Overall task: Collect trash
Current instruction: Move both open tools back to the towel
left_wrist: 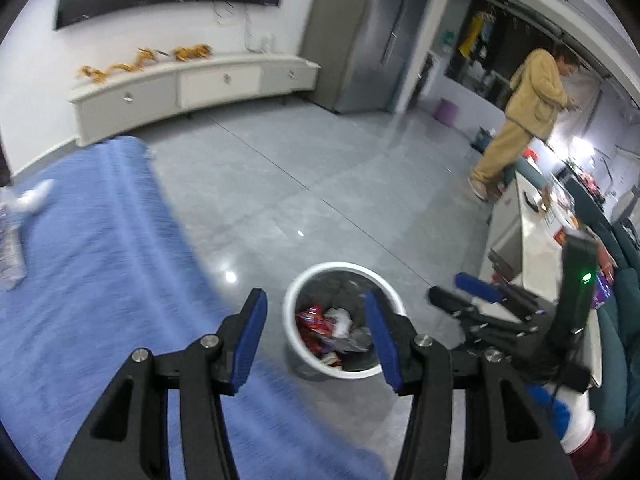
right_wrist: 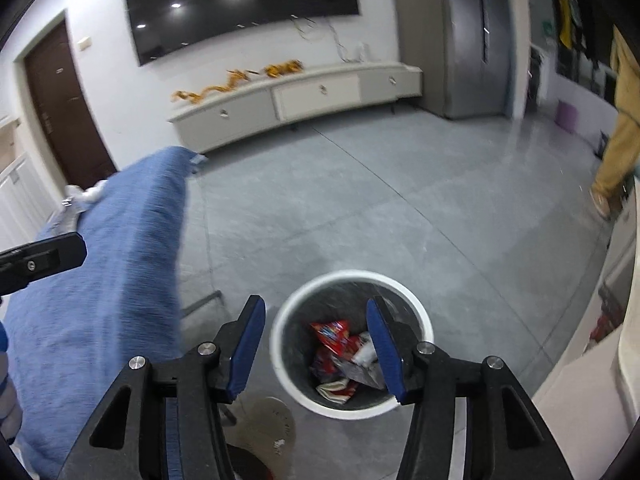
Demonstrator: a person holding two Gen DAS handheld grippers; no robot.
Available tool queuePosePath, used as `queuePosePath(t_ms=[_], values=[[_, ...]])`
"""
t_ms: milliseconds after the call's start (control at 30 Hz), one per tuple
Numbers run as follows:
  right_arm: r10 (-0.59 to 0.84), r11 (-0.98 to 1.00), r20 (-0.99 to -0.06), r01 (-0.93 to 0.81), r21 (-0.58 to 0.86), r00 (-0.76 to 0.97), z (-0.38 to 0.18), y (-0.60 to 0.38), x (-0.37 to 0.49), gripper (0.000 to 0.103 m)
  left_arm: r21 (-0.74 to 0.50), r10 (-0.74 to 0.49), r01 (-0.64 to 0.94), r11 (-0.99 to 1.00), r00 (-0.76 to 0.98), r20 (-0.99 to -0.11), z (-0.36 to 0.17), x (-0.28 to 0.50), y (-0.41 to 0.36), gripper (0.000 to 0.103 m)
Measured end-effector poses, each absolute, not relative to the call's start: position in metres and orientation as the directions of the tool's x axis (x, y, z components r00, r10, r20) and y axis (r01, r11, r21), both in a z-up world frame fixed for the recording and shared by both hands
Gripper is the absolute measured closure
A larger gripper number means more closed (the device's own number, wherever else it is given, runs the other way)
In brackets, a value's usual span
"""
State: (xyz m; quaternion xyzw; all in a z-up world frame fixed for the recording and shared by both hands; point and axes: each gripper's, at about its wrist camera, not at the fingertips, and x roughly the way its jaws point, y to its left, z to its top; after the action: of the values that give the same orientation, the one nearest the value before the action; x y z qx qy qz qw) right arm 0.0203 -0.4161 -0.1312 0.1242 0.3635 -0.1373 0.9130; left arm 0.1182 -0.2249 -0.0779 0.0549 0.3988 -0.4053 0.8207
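Note:
A white-rimmed round trash bin [left_wrist: 304, 292] stands on the grey floor and holds red wrappers [left_wrist: 314, 322] and crumpled paper. It also shows in the right wrist view [right_wrist: 420, 320], with red wrappers [right_wrist: 332, 334] inside. My left gripper [left_wrist: 316, 334] is open and empty, above the bin beside the blue-covered table. My right gripper [right_wrist: 316, 344] is open and empty, above the bin. The right gripper also shows at the right of the left wrist view [left_wrist: 468, 292]. White crumpled trash [left_wrist: 34, 196] and a clear plastic bottle [left_wrist: 10, 248] lie at the far end of the blue cloth [left_wrist: 100, 280].
A blue cloth covers the table [right_wrist: 100, 280] at left. A person in tan clothes [left_wrist: 524, 112] stands at back right by a counter. A white cabinet [left_wrist: 532, 248] and teal sofa [left_wrist: 624, 320] are at right. A white TV console [right_wrist: 300, 96] lines the far wall.

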Motion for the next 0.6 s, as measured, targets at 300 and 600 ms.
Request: queuePosePath(t_ms=[300,600], values=[[-0.066,0.979,-0.632,0.171,0.107,0.772,-0.09,-0.353,0.043,0.042,-0.184,-0.484,0.51,0.84,0.555,-0.677,-0.067,0.131,-0.081,0.052],[0.032,0.998,-0.64,0.015,0.067,0.768,-0.089,-0.297,0.082,0.041,-0.23,-0.377,0.308,0.923,0.607,-0.7,-0.083,0.16,0.021,0.048]])
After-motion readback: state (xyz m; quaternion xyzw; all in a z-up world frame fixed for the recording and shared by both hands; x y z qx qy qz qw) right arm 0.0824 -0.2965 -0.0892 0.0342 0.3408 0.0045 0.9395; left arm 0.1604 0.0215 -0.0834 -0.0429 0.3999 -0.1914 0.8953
